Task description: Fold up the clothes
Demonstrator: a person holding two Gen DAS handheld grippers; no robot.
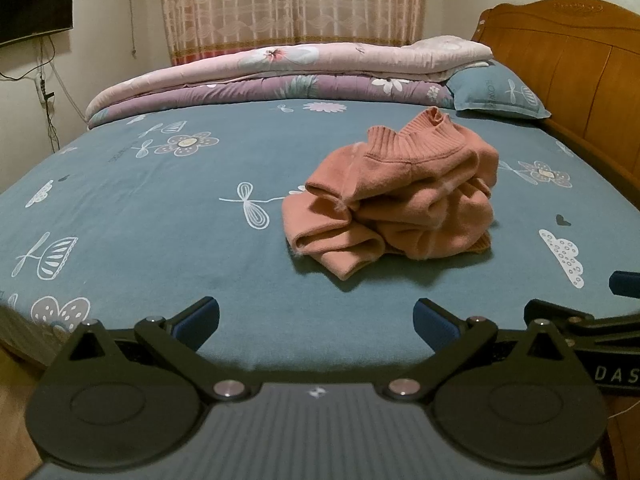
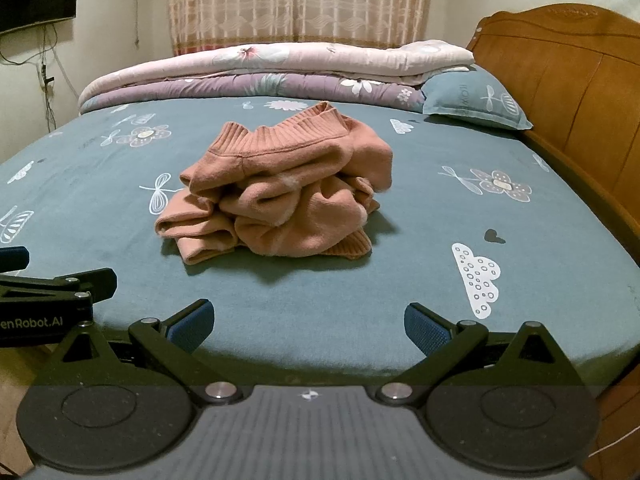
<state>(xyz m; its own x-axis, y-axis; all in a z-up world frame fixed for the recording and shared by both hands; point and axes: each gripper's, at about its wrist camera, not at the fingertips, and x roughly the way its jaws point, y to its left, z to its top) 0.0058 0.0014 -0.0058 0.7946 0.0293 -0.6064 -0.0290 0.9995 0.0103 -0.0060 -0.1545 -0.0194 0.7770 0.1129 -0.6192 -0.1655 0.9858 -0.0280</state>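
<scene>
A pink knitted sweater (image 1: 396, 196) lies crumpled in a heap on the blue patterned bed sheet (image 1: 160, 200), its ribbed hem on top. In the right wrist view the sweater (image 2: 280, 192) sits straight ahead, mid-bed. My left gripper (image 1: 316, 324) is open over the bed's near edge, short of the sweater and to its left, with nothing between its blue pads. My right gripper (image 2: 310, 328) is open too, at the near edge facing the heap. Each gripper shows at the other view's side: the right one (image 1: 580, 320), the left one (image 2: 52, 292).
Folded pink and purple quilts (image 1: 280, 76) lie across the far side of the bed. A blue pillow (image 1: 496, 92) rests against the wooden headboard (image 1: 568, 60) at the right. A patterned curtain (image 1: 292, 0) hangs behind, and a dark screen (image 1: 36, 4) with cables is on the left wall.
</scene>
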